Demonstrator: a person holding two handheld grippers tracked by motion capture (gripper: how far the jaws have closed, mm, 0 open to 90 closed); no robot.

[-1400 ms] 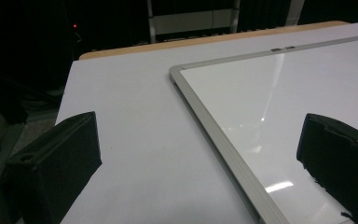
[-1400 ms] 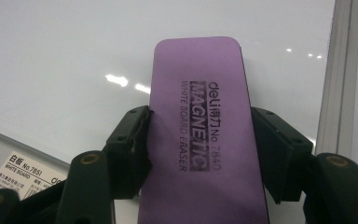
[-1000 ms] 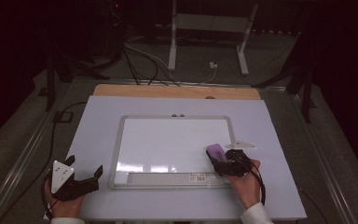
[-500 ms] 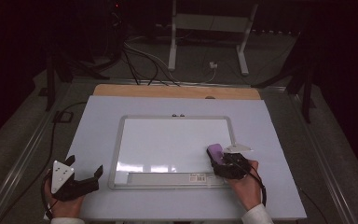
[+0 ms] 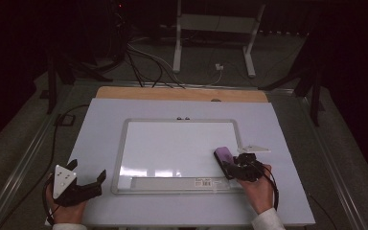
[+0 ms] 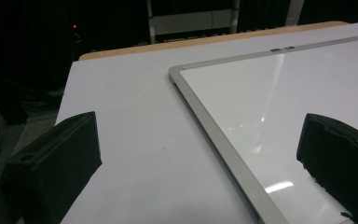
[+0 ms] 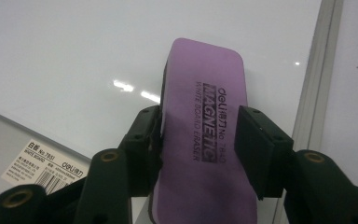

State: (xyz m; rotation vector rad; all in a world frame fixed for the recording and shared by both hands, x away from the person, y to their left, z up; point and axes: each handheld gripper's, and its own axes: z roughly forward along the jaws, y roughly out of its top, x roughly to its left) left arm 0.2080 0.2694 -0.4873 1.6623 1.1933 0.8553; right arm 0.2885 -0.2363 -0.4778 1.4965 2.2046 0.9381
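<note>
Scene: A person at a counter (image 5: 100, 115) works a whiteboard (image 5: 172, 143) with a hand-held gripper in each hand.
Eraser: A purple magnetic eraser (image 7: 203, 135) lies flat on the whiteboard's lower right corner, just inside its right frame edge and above the bottom tray with the barcode label (image 7: 46, 165).
Right hand-held gripper: The right hand-held gripper (image 5: 235, 167) straddles the eraser's near half; its jaws have just been closing, with the eraser between them. The left pad seems to meet the eraser's side, while a thin gap seems to remain at the right pad, so the pinch looks not yet complete.
Left hand-held gripper: The left hand-held gripper (image 5: 88, 184) rests off the whiteboard's lower left corner, jaws spread wide over bare counter and frame edge, holding nothing.
Step in hand: Likely securing the eraser for a wipe.
Doing it well: Both pads should seat squarely on the long sides, near mid-length, before any lift; the magnet may resist, so a firm, even squeeze and a straight pull would keep the eraser from twisting out.
Risk: A one-sided press could skid the eraser toward the frame.
</note>
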